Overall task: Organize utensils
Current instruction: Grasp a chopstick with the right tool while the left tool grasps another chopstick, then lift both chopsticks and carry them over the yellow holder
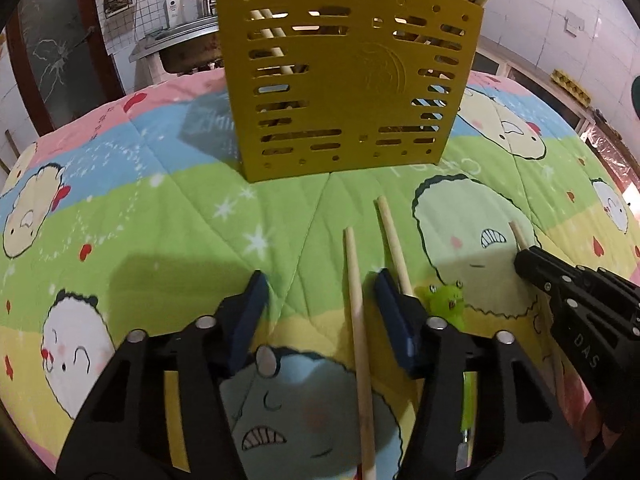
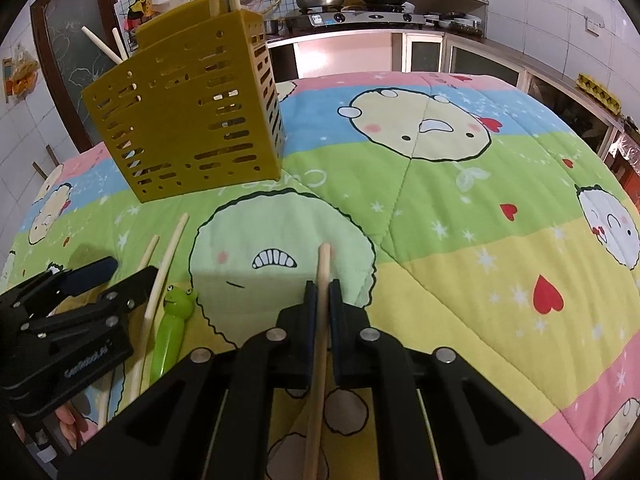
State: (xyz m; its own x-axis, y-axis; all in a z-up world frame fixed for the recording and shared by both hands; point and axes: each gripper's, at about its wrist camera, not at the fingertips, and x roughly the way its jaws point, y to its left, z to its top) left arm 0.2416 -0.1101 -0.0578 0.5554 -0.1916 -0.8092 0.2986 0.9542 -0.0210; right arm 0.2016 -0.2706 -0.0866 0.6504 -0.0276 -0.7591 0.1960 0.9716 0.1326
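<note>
The right gripper [image 2: 323, 292] pinches a thin, light wooden chopstick [image 2: 320, 344] (stiff, slippery) near its top end in the frame's lower middle, while the left gripper [image 1: 320, 300] is spread wide.

Mustard-yellow slotted utensil holder [image 1: 348, 92], pale wooden chopsticks [image 1: 358, 320]; pastel striped cartoon-print quilt [image 2: 460, 208]; lime-green frog-headed utensil [image 2: 172, 328]

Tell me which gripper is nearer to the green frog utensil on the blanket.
Left. The left gripper is open right beside the green frog utensil, its right finger next to the frog head. The right gripper sits farther right, shut on a chopstick.
</note>
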